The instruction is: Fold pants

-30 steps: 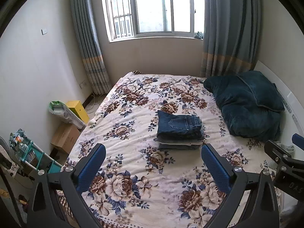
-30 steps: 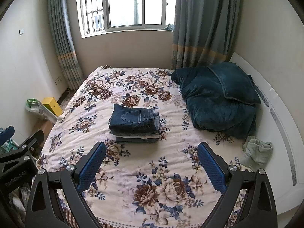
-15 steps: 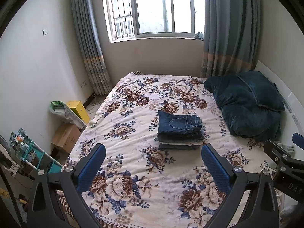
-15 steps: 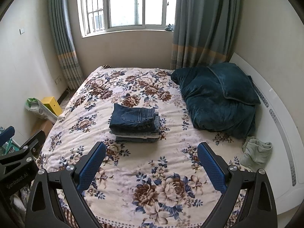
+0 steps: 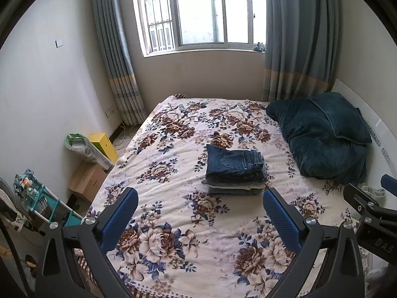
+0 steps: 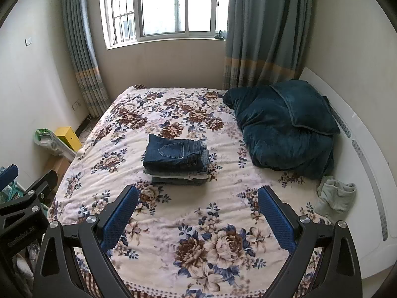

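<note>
A bed [image 5: 173, 173] with a flowered cover fills the small room, a dark green quilt [image 5: 322, 139] heaped near its white headboard [image 6: 367, 173]. Daylight comes through a barred window [image 5: 198, 12] flanked by grey-blue curtains [image 5: 297, 37]. Along the pale left wall [image 5: 37, 87] stand a yellow box [image 5: 104, 145] and a cardboard box [image 5: 86, 180].

The bed [image 6: 188, 226], covered by a floral blanket, carries a stack of folded jeans [image 6: 176, 160] near its middle, a heaped dark teal quilt [image 6: 285, 126] (toward the headboard side), and a small crumpled grey-green cloth [image 6: 336, 196].
</note>
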The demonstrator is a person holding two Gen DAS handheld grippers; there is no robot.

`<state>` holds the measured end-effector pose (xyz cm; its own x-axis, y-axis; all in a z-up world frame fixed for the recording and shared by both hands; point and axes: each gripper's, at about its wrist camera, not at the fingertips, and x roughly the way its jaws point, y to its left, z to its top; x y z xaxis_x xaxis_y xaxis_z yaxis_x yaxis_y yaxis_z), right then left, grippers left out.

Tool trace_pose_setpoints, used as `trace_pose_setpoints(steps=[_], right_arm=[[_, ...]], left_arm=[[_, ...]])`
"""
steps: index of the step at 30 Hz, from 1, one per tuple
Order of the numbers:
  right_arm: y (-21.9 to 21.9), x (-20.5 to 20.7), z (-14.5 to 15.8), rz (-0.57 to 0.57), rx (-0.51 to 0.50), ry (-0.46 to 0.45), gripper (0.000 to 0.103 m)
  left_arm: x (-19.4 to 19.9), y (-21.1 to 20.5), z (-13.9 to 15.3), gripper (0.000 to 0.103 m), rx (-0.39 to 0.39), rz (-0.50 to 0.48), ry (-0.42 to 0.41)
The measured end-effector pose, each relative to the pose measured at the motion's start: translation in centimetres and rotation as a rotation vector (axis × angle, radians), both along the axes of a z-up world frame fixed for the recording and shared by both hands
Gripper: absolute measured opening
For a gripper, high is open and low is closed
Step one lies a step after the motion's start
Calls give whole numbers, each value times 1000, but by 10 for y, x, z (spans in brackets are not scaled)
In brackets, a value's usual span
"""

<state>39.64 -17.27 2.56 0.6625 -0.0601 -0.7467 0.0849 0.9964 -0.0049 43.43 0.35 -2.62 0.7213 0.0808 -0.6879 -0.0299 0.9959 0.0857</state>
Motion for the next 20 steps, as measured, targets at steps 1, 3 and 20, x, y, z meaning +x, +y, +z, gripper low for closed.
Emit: trace_pose_setpoints(steps=[1,3,20], right_arm=[[0,-1,0,0,-2,0,99],[0,-3,0,-1,-3,-1,99],[-4,-8,1,-12,-3,-4,100]], left_arm=[[0,0,0,103,2,1,0],[-1,0,0,103,2,1,2],[-8,-4,1,103,12,-10,-9]])
